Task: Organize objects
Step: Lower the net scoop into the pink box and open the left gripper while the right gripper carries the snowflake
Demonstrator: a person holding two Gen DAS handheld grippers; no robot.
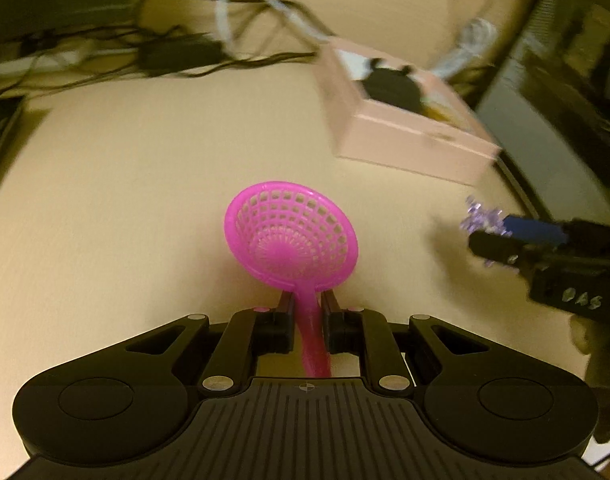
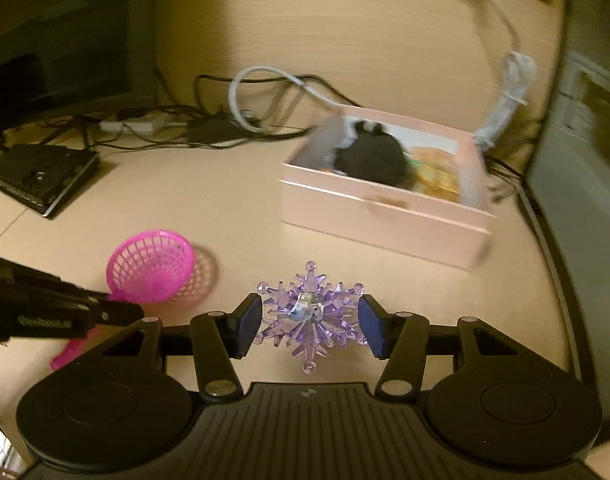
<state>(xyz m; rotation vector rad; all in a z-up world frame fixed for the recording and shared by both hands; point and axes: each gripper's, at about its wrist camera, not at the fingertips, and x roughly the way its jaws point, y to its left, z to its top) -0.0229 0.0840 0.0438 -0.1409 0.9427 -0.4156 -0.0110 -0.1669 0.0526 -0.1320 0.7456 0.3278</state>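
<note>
On the left, the left gripper [image 2: 139, 312] is clamped on the handle of a pink sieve [image 1: 291, 236], its jaws nearly together around the thin stem, with the mesh bowl sticking out ahead of the fingertips and apparently lifted off the desk [image 2: 209, 200]. In the middle, the right gripper [image 2: 309, 322] holds a purple crystal snowflake [image 2: 309, 314] between its blue pads [image 2: 251, 326], which press on the spiky edges from both sides; it too looks to be off the desk. Further right and beyond both grippers sits an open pink box [image 2: 385, 212], already holding a black object [image 2: 375, 160] and some orange-yellow item I cannot identify. A tangle of cables [image 2: 241, 120] lies behind it. Judging by this, the sorting is partly done: some items are in the box, the sieve and snowflake are picked up but not yet placed, and both probably belong there. What remains is carrying each across and releasing it inside.
</note>
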